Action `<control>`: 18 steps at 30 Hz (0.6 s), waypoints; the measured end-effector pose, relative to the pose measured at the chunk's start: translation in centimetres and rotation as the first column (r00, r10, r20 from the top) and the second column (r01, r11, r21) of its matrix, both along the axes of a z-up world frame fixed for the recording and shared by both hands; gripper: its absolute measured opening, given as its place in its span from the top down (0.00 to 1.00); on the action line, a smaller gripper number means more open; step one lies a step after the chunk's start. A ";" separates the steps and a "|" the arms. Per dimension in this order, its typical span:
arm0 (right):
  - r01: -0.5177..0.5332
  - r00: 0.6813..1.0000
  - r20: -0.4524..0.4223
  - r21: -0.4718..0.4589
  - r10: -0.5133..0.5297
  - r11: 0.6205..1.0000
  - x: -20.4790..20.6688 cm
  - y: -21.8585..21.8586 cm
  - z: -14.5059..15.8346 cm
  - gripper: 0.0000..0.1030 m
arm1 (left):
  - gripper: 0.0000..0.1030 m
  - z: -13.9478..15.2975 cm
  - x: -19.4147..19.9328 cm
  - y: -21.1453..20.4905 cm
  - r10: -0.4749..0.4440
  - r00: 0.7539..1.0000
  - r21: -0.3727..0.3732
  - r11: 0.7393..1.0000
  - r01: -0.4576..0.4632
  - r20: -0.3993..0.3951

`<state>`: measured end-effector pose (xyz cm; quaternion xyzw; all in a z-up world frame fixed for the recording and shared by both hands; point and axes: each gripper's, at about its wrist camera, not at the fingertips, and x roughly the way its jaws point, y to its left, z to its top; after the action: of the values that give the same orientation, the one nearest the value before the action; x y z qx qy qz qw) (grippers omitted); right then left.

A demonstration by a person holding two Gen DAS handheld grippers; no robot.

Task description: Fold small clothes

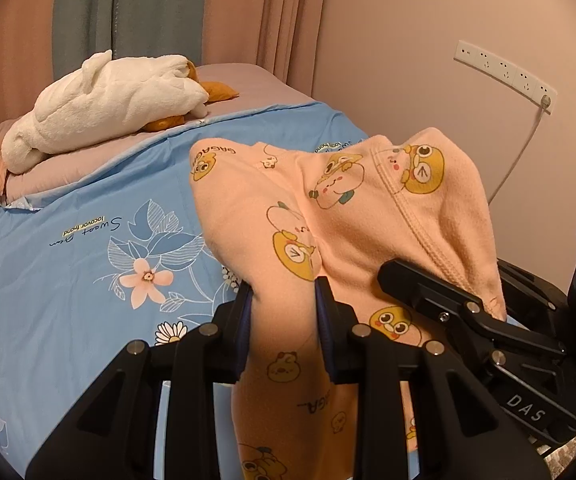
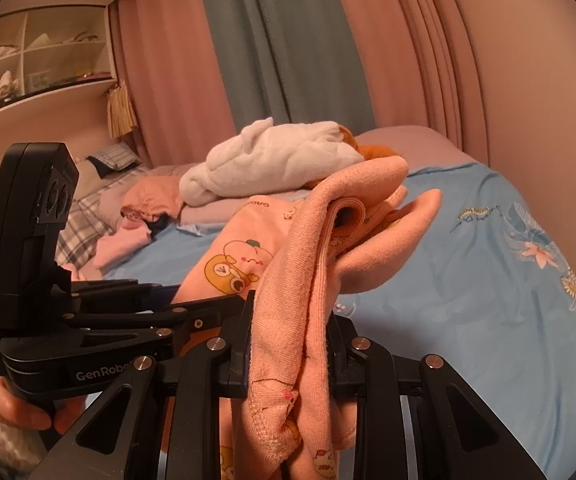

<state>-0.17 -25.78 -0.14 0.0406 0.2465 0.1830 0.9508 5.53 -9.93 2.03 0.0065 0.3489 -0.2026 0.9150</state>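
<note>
Peach cartoon-print garment (image 1: 339, 216) hangs bunched above the blue floral sheet (image 1: 68, 248) on the bed, clamped in both the left gripper (image 1: 284, 300) and right gripper (image 2: 289, 320); a white plush toy (image 1: 100, 100) lies near the bed's far edge.

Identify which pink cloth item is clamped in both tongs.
The peach cartoon-print garment, held up above the blue sheet by the left tongs and right tongs; the other pink clothes lie untouched farther away.

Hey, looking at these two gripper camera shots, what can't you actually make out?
- Peach cartoon-print fleece garment: its lower part is cut off by the bottom edge in both wrist views.
- White plush toy: its face is turned away.
- Left gripper, right gripper: cloth covers the pads.
</note>
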 end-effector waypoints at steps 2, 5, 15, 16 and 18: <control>0.006 1.000 0.000 -0.001 -0.006 1.000 0.1 -0.2 -0.1 0.73 | 0.72 -0.1 0.3 -0.3 -0.003 1.000 0.002 1.000 0.003 -0.002; 0.016 1.000 -0.003 -0.001 -0.016 1.000 0.5 -0.6 -0.2 0.73 | 0.72 -0.3 0.7 -0.9 -0.009 1.000 0.008 1.000 0.009 -0.005; 0.043 0.999 -0.022 0.003 -0.043 0.999 1.3 -1.5 -0.9 0.73 | 0.72 -1.3 2.3 -2.2 -0.029 0.999 0.016 0.999 0.029 -0.025; 0.045 0.999 -0.025 0.003 -0.045 0.999 1.4 -1.6 -1.0 0.73 | 0.72 -1.5 2.5 -2.3 -0.031 0.999 0.017 0.999 0.031 -0.028; 0.050 0.998 -0.031 0.003 -0.050 0.999 1.6 -1.7 -1.3 0.73 | 0.72 -1.8 2.9 -2.6 -0.035 0.999 0.018 0.999 0.035 -0.036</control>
<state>1.42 -27.52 -1.41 0.0515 0.2597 0.1593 0.9511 8.45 -12.49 0.25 0.0177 0.3668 -0.2153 0.9049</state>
